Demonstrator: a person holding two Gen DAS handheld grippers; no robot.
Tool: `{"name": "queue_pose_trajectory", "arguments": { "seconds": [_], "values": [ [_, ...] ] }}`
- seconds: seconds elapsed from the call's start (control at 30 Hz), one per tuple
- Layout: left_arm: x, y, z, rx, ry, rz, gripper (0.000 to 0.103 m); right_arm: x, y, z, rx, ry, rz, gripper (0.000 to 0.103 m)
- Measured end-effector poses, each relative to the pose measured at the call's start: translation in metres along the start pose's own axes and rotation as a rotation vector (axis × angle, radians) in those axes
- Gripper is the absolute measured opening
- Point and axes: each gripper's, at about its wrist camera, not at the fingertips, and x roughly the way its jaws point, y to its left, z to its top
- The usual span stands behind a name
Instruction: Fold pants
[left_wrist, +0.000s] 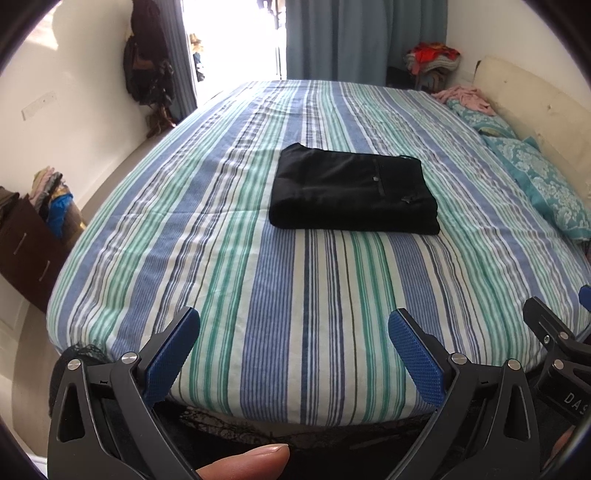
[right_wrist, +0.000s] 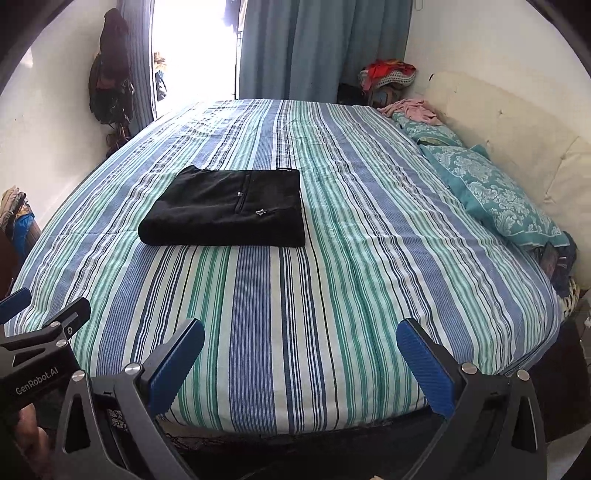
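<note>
Both tools sit low at the bottom of their frames, near the bed's (left_wrist: 303, 332) close edge and well apart from the garment, which suggests the folding is finished and nothing needs holding: the left gripper (left_wrist: 293, 321) has its blue pads spread wide on nothing, and the right gripper (right_wrist: 300, 332) is likewise released and empty. The pants (left_wrist: 352, 190) lie in the middle of the left view and centre-left of the right view, flat on the striped sheet. They look black, stacked in a compact, squared rectangle with tidy edges, a zip line and a small pale emblem facing up.
</note>
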Motion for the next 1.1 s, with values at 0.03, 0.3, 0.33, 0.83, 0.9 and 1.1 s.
{"name": "queue_pose_trajectory", "arguments": {
  "seconds": [0.03, 0.3, 0.33, 0.83, 0.9, 1.1],
  "values": [
    [-0.001, -0.001, 0.0, 0.006, -0.003, 0.011, 0.102, -0.001, 0.0, 0.001, 0.002, -0.003, 0.0, 0.103],
    [0.0, -0.001, -0.001, 0.019, -0.002, 0.027, 0.102, -0.002, 0.003, 0.008, -0.01, -0.013, -0.001, 0.103],
    [0.0, 0.0, -0.001, 0.015, 0.001, 0.025, 0.102, -0.003, 0.004, 0.007, -0.01, -0.017, -0.004, 0.103],
    [0.001, -0.001, -0.001, 0.023, 0.01, 0.029, 0.102, 0.0, 0.009, 0.006, -0.025, -0.032, 0.009, 0.103],
    [0.002, -0.001, -0.001, 0.022, 0.013, 0.027, 0.102, 0.001, 0.009, 0.006, -0.024, -0.03, 0.006, 0.103],
    [0.007, -0.002, -0.002, 0.021, 0.026, -0.008, 0.102, 0.004, 0.008, 0.005, -0.023, -0.02, 0.006, 0.103]
  ]
}}
